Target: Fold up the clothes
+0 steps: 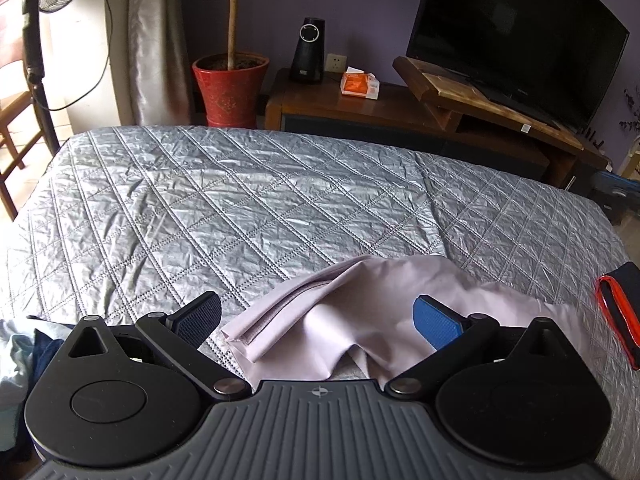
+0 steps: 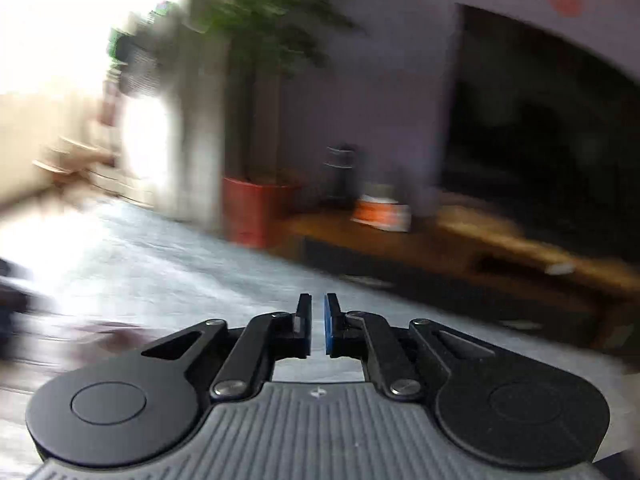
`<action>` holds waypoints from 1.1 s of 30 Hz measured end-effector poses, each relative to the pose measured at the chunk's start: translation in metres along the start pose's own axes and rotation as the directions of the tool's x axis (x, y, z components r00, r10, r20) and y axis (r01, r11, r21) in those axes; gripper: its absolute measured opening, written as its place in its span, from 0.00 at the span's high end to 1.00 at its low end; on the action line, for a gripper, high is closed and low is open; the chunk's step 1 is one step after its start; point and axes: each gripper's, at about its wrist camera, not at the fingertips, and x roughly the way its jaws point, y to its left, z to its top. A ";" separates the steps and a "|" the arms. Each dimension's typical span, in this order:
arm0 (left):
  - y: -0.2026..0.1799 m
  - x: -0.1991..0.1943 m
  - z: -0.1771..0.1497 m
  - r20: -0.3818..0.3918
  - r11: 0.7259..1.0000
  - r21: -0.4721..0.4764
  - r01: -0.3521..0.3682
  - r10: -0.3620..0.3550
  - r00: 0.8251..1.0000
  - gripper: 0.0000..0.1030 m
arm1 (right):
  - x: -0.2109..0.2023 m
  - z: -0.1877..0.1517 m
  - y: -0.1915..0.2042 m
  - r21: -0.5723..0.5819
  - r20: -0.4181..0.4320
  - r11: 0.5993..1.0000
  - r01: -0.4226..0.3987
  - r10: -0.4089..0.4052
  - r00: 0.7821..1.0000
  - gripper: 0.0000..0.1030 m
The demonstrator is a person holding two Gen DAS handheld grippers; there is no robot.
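Note:
A pale lilac garment (image 1: 352,320) lies partly folded on the grey quilted bed (image 1: 240,208), near its front edge. My left gripper (image 1: 316,320) is open, its fingers either side of the garment's folded edge, just above it. My right gripper (image 2: 317,324) is nearly closed with a thin gap between the pads and nothing in it. It hovers above the bed (image 2: 180,264); that view is heavily motion-blurred and the garment does not show there.
A black and red object (image 1: 620,312) lies at the bed's right edge. Blue and light clothes (image 1: 20,352) sit at the front left. Beyond the bed stand a red plant pot (image 1: 230,88), a wooden TV stand (image 1: 400,108) with a TV (image 1: 516,36), and a fan (image 1: 36,40).

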 end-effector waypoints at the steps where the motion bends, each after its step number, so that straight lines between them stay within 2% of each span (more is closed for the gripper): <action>1: 0.000 0.000 0.000 0.000 1.000 0.001 -0.001 0.001 1.000 0.00 | 0.026 -0.003 -0.011 -0.031 -0.070 0.995 0.092 -0.094 0.993 0.92; 2: 0.000 0.000 0.000 0.001 1.000 0.002 -0.002 0.002 1.000 0.00 | 0.044 -0.007 -0.016 -0.073 -0.134 0.984 0.162 -0.171 0.976 0.92; 3: 0.000 0.000 0.000 0.001 1.000 0.004 -0.003 0.003 1.000 0.00 | 0.042 -0.009 -0.015 -0.081 -0.136 0.984 0.156 -0.166 0.977 0.91; 4: 0.001 0.000 0.001 0.002 1.000 0.002 -0.004 0.004 1.000 0.00 | 0.027 -0.011 -0.009 -0.057 -0.078 0.996 0.074 -0.078 0.994 0.87; 5: 0.002 0.000 0.001 0.003 1.000 -0.006 -0.005 0.005 1.000 0.00 | 0.012 -0.016 0.004 -0.073 -0.035 0.997 0.009 -0.011 0.999 0.76; 6: 0.004 -0.001 0.002 0.005 1.000 -0.015 -0.006 0.006 1.000 0.00 | 0.000 -0.027 0.025 -0.145 -0.020 0.989 -0.025 0.023 1.000 0.54; 7: 0.005 -0.001 0.003 0.006 1.000 -0.023 -0.006 0.006 1.000 0.00 | -0.013 -0.039 0.047 -0.217 -0.009 0.975 -0.058 0.057 0.998 0.40; 8: 0.007 -0.001 0.004 0.007 1.000 -0.031 -0.005 0.006 1.000 0.00 | -0.025 -0.053 0.070 -0.303 -0.006 0.948 -0.094 0.097 0.995 0.41; 9: 0.007 -0.001 0.003 0.007 0.999 -0.033 -0.002 0.003 1.000 0.00 | -0.033 -0.070 0.093 -0.382 -0.021 0.914 -0.139 0.142 0.990 0.49; 10: 0.006 -0.001 0.002 0.004 1.000 -0.026 -0.005 0.005 1.000 0.00 | -0.040 -0.085 0.109 -0.416 -0.045 0.890 -0.186 0.184 0.982 0.59; 11: 0.004 0.000 0.000 0.000 1.000 -0.014 -0.013 0.013 1.000 0.00 | -0.045 -0.099 0.125 -0.436 -0.075 0.870 -0.229 0.219 0.973 0.62; 14: 0.002 0.003 -0.001 -0.006 1.000 -0.002 -0.029 0.029 1.000 0.00 | -0.051 -0.120 0.156 -0.437 -0.104 0.855 -0.279 0.260 0.960 0.70; 17: 0.002 0.003 0.000 -0.002 0.999 -0.013 -0.031 0.031 1.000 0.00 | -0.041 -0.114 0.173 -0.429 -0.110 0.849 -0.307 0.289 0.951 0.70; 21: 0.007 0.002 0.001 0.002 0.999 -0.025 -0.040 0.040 0.999 0.00 | -0.016 -0.109 0.189 -0.445 -0.172 0.825 -0.348 0.302 0.938 0.71; 25: 0.014 -0.001 0.003 0.007 0.998 -0.050 -0.047 0.047 0.999 0.00 | -0.011 -0.102 0.184 -0.430 -0.177 0.826 -0.365 0.320 0.931 0.70; 26: 0.016 -0.002 0.003 0.010 0.997 -0.056 -0.047 0.048 0.999 0.00 | -0.012 -0.101 0.183 -0.423 -0.184 0.826 -0.373 0.325 0.928 0.77; 27: 0.017 -0.002 0.003 0.012 0.997 -0.060 -0.047 0.048 0.999 0.00 | -0.013 -0.099 0.182 -0.403 -0.191 0.831 -0.384 0.334 0.923 0.99; 30: 0.018 -0.003 0.004 0.011 0.997 -0.063 -0.048 0.049 0.999 0.00 | -0.017 -0.094 0.175 -0.287 -0.195 0.858 -0.426 0.382 0.903 0.99; 33: 0.017 -0.004 0.004 0.012 0.997 -0.062 -0.048 0.049 0.999 0.00 | -0.023 -0.086 0.161 -0.190 -0.162 0.877 -0.441 0.415 0.895 0.99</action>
